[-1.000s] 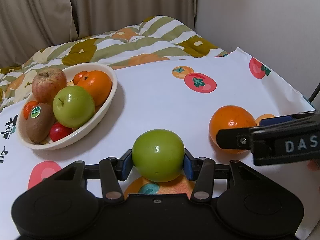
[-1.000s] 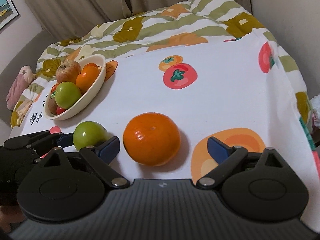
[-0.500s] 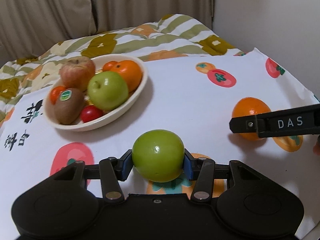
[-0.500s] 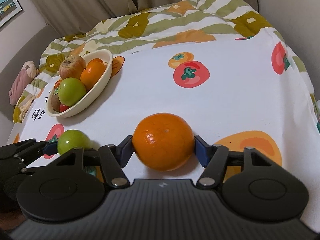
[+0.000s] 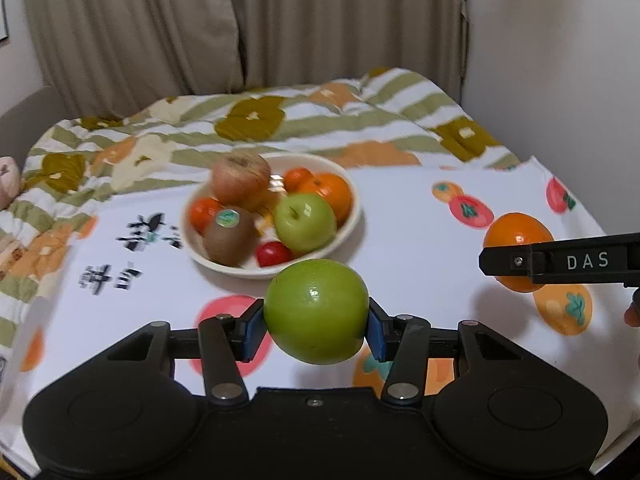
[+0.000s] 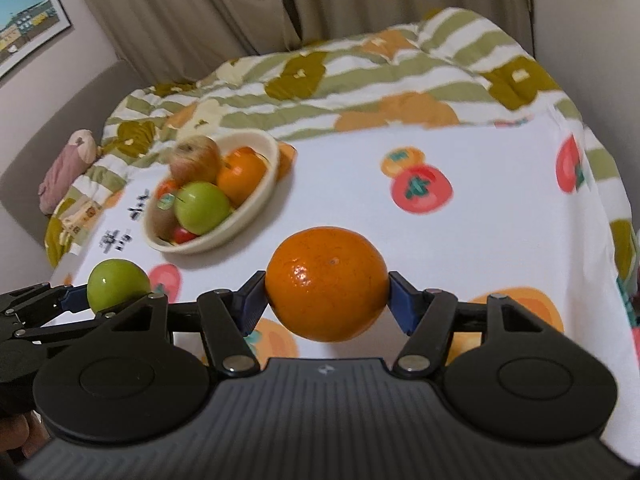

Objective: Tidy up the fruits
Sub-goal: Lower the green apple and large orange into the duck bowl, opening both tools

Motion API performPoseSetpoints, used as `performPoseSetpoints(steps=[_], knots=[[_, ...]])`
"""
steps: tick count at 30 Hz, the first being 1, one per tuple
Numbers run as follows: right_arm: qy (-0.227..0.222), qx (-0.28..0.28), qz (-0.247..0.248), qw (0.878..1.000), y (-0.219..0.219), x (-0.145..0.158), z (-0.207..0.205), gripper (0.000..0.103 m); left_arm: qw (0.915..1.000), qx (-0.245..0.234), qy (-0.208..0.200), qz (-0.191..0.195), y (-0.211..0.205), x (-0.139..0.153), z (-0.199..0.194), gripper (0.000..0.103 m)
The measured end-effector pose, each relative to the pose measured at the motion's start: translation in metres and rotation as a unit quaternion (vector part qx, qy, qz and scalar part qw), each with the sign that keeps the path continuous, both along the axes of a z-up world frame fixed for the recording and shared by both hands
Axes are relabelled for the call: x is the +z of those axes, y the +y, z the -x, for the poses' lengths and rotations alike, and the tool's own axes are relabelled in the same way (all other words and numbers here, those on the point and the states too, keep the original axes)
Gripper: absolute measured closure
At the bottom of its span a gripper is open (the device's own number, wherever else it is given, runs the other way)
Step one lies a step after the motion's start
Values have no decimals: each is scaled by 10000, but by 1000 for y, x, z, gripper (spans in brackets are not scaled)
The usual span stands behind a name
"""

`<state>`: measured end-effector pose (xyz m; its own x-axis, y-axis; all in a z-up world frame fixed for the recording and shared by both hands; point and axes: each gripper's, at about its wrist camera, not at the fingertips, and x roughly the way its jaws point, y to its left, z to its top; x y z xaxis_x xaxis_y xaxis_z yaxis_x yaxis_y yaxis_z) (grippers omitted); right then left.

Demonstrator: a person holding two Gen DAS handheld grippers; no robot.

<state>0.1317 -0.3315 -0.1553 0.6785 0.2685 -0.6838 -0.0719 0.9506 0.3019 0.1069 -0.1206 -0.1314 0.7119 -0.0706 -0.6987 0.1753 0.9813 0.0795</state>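
Observation:
My left gripper (image 5: 316, 322) is shut on a green apple (image 5: 316, 312) and holds it above the cloth, just short of the cream fruit bowl (image 5: 354, 226). My right gripper (image 6: 327, 302) is shut on an orange (image 6: 326, 282), lifted off the cloth to the right of the bowl (image 6: 268, 196). The bowl holds a red-yellow apple (image 5: 240, 178), a green apple (image 5: 305, 222), an orange (image 5: 330, 194), a kiwi (image 5: 228, 236) and small red fruits. The left gripper with its green apple (image 6: 118, 284) shows at lower left of the right wrist view. The right gripper's orange (image 5: 518, 236) shows at right of the left wrist view.
A white cloth printed with persimmons (image 6: 420, 188) covers the table. A striped flowered quilt (image 5: 280, 120) lies behind it, with curtains and walls beyond. A pink soft toy (image 6: 66, 168) lies at the far left. The cloth drops off at the right edge (image 6: 616, 216).
Both grippers have risen with their fruit. The right gripper closed on the orange and lifted it. The left gripper carried the green apple toward the bowl.

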Motion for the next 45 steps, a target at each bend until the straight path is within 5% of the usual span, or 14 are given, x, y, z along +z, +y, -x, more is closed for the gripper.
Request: performPoseSetpoints(steps=[10, 22, 45], knots=[[-430, 321, 86, 9985, 27, 50, 0, 25, 9992, 213, -333, 44, 36, 48, 8, 49], [-635, 112, 163, 9978, 78, 72, -38, 25, 9986, -236, -462, 78, 72, 62, -47, 49], [-181, -716, 207, 9971, 107, 36, -126, 25, 9875, -1529, 366, 65, 60, -9, -168, 49]])
